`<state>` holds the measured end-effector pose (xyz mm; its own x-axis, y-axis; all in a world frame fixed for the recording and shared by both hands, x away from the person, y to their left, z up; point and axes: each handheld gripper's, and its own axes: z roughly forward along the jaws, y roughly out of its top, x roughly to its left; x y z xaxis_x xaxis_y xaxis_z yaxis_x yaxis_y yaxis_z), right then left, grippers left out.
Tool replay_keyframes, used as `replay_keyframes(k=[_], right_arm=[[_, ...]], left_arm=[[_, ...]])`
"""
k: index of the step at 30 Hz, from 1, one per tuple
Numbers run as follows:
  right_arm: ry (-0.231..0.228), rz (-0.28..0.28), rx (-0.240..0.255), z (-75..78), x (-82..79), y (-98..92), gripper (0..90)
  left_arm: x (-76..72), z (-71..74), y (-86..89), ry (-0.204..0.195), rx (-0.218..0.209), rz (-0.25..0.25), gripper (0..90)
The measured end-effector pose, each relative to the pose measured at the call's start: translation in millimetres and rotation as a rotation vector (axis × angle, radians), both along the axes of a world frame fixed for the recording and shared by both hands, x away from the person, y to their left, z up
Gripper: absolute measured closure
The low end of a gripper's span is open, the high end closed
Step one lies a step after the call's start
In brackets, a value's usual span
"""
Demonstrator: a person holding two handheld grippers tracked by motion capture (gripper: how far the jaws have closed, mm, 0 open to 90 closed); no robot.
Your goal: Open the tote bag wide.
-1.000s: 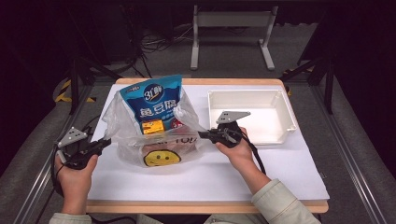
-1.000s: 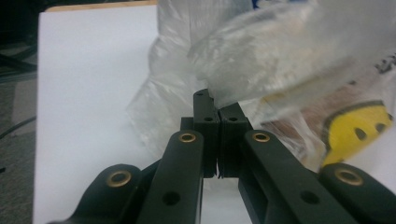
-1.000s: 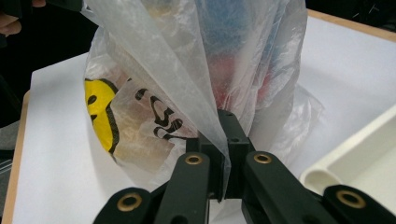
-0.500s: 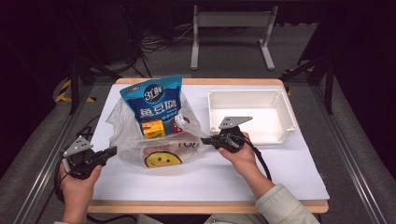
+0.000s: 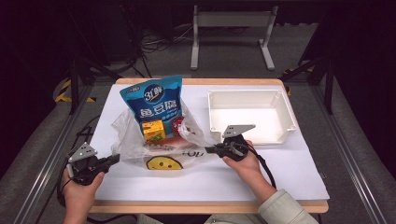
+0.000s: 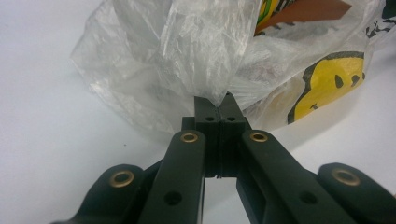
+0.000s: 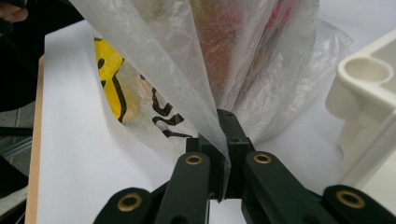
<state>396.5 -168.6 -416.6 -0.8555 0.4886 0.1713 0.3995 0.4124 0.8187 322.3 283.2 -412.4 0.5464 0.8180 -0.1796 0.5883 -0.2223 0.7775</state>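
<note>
A clear plastic bag [image 5: 140, 140] printed with a yellow smiley face [image 5: 163, 163] lies in the middle of the white table. A blue snack pouch [image 5: 153, 103], a small yellow box [image 5: 153, 130] and a red packet [image 5: 178, 125] stand inside it. My left gripper [image 5: 113, 159] is shut on the bag's left edge; the left gripper view has the film [image 6: 196, 51] pinched between the closed jaws [image 6: 218, 103]. My right gripper [image 5: 208, 150] is shut on the bag's right edge, and the film [image 7: 187, 74] fans upward from its tips [image 7: 225, 128].
An empty white plastic tub [image 5: 246, 93] stands at the back right, its corner [image 7: 369, 74] close beside my right gripper. The table's wooden front edge [image 5: 205, 207] runs just behind both hands. Dark floor and metal frames surround the table.
Both hands have sunk and drawn toward the near edge, still gripping the bag. The bag's mouth has come down lower and spread wider between them.
</note>
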Motion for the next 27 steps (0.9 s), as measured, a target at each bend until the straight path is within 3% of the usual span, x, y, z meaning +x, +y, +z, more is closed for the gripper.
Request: replay_keyframes(k=[8,15,21,27], right_arm=[[0.037,0.012,-0.033,-8.2,1.0,1.1,89.5],[0.062,-0.002,-0.092,-19.5,3.6,3.1,89.5],[0.086,-0.020,-0.111,-28.5,8.6,2.2,89.4],[0.093,-0.031,-0.104,-33.8,10.1,1.1,89.5]], left_arm=[[6.1,-10.6,-3.7,0.043,0.030,-0.013,89.8],[11.2,-18.2,-6.7,0.096,0.046,-0.025,89.9],[17.6,-26.9,-8.9,0.159,0.064,-0.035,89.8],[22.0,-33.0,-9.9,0.186,0.086,-0.042,89.8]])
